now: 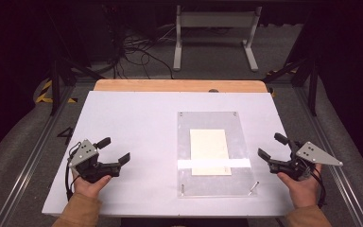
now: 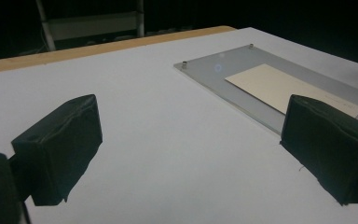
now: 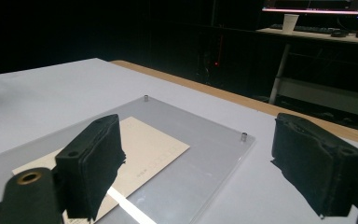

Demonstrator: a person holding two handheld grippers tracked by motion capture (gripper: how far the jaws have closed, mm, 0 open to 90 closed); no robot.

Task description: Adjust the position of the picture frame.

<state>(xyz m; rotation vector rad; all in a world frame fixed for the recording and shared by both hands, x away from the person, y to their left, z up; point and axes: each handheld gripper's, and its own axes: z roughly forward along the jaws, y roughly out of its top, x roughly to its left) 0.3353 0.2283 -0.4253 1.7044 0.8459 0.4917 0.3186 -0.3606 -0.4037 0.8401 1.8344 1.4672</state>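
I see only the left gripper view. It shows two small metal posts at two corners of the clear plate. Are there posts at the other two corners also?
Observer: In the high view, the clear plate has one post standing at its near left corner. At the near right corner a screw lies slanted instead.
Operator: Where is the right gripper?
Observer: The right gripper is close to the plate's right edge. Its fingers are open with nothing between them.
Operator: Is anything beyond the table?
Observer: The right gripper view shows a paper cup on a desk behind the table.
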